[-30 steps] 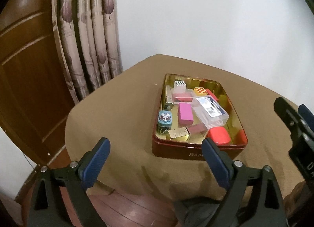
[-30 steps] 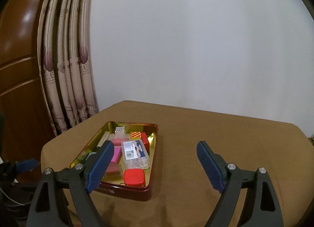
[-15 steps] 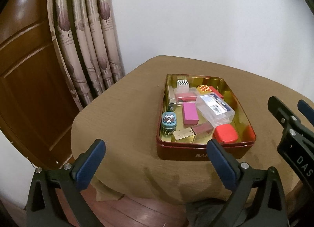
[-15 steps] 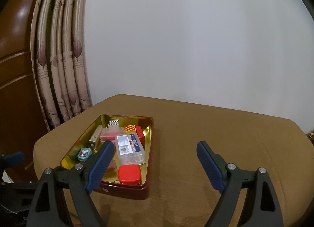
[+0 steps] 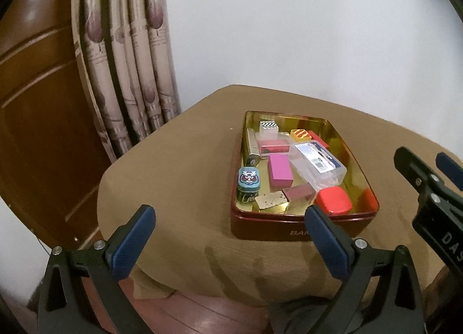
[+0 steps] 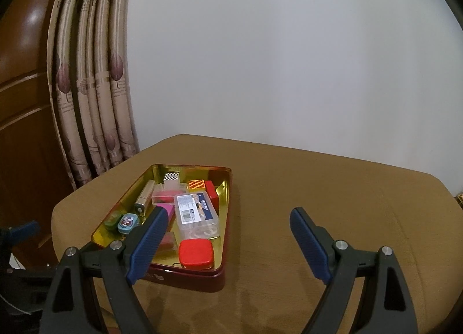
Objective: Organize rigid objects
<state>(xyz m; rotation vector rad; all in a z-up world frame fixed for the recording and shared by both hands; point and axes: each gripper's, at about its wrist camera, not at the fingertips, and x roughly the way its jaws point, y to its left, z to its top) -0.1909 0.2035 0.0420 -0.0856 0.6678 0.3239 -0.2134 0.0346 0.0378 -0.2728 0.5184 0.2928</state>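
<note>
Brown-clothed table (image 6: 318, 189) against a white wall (image 6: 289, 44); patterned curtain (image 5: 130, 73) and wooden door (image 5: 34, 102) at left.

Task items: all gathered in a red tin with gold lining (image 5: 358, 160), set left of table centre. Nothing seen loose on the cloth.
- Clear plastic case (image 5: 318, 164): lying across the middle, resting on neighbouring pieces.
- Red square box (image 5: 332, 202): near right corner.
- Magenta block (image 5: 279, 170): flat, centre.
- Teal printed tin (image 5: 249, 179): against the near left wall.
- Chevron-patterned cube (image 5: 269, 127) and orange striped cube (image 5: 301, 134): far end.
- Silver lighter-shaped item (image 6: 144, 198): along the left wall.

Probable reason for placement: loose rigid pieces corralled in one container. Scene fits either items awaiting sorting out of the tin or items already collected into it; not decidable.

Left gripper (image 5: 228, 235): released, jaws spread wide, empty, held short of the tin's near edge. Right gripper (image 6: 228, 244): released, empty, hovering over bare cloth right of the tin.

Change from earlier frames: tin appears nearer and lower in both views; contents unmoved; both claws as wide as before.
</note>
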